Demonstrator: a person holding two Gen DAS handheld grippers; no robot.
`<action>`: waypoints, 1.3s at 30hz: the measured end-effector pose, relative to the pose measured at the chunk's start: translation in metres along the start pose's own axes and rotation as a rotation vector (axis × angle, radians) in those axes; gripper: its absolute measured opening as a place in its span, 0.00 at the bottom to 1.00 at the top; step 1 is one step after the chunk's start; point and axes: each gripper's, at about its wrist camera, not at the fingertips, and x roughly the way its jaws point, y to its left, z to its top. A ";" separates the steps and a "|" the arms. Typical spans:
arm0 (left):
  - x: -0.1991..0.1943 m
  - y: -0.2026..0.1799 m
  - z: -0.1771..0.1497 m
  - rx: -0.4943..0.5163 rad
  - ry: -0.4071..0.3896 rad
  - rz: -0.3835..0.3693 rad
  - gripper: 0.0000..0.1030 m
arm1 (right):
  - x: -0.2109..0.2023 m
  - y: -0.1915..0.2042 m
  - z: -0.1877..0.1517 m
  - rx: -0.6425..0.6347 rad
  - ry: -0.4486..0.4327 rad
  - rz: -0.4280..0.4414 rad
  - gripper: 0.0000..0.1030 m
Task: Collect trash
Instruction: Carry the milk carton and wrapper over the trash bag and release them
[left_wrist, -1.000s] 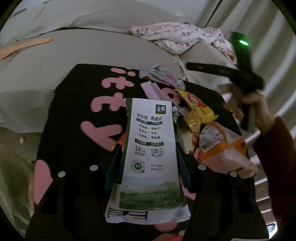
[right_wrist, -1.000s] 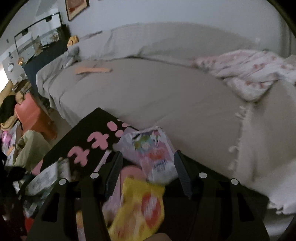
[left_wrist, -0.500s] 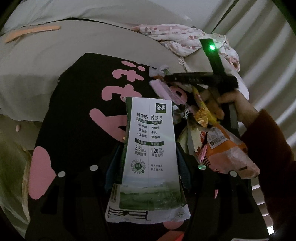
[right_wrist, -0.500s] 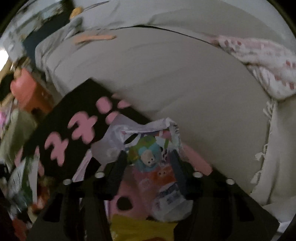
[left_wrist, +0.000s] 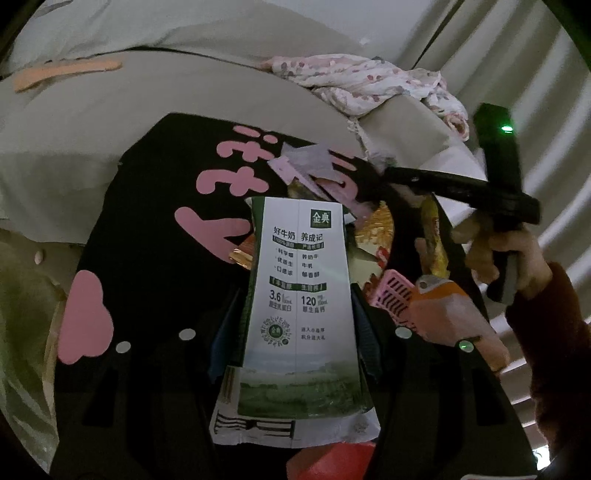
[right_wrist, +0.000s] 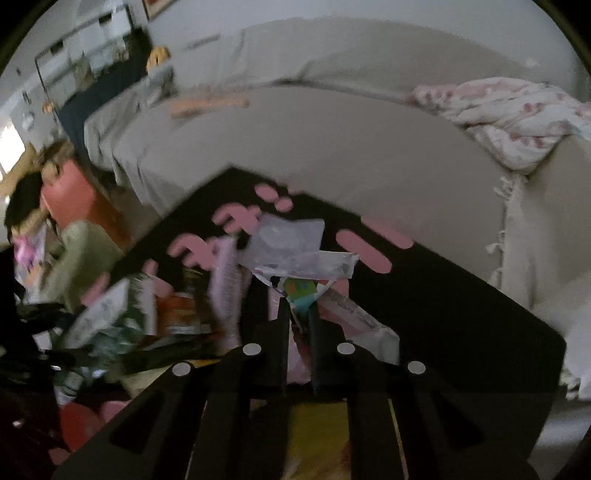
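Note:
My left gripper (left_wrist: 297, 314) is shut on an upright white and green milk carton (left_wrist: 303, 266) above a black table top with pink marks (left_wrist: 155, 206). In the right wrist view my right gripper (right_wrist: 299, 308) has its jaws closing tight, and they pinch a crumpled cartoon-print wrapper (right_wrist: 295, 258) over the trash pile. From the left wrist view the right gripper (left_wrist: 376, 173) reaches in from the right, held by a person's hand (left_wrist: 517, 266), with its blurred tip at the pale wrapper (left_wrist: 306, 162).
More trash lies right of the carton: a yellow snack bag (left_wrist: 432, 236), a pink slotted piece (left_wrist: 395, 295), an orange bag (left_wrist: 443, 314). A beige sofa (right_wrist: 332, 147) with a floral blanket (right_wrist: 509, 110) runs behind the table. A red stool (right_wrist: 74, 199) stands at the left.
The right gripper dropped onto the cartoon wrapper, shut on it and drew back with it. The left gripper still holds the carton in the same place.

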 end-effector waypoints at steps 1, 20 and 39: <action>-0.004 -0.002 -0.001 0.004 -0.008 -0.003 0.53 | -0.015 0.005 -0.003 0.001 -0.027 -0.004 0.10; -0.112 -0.047 -0.027 0.086 -0.220 -0.022 0.53 | -0.202 0.079 -0.044 -0.030 -0.365 -0.125 0.10; -0.236 -0.014 -0.074 0.047 -0.513 0.231 0.53 | -0.218 0.208 -0.092 -0.138 -0.480 0.035 0.10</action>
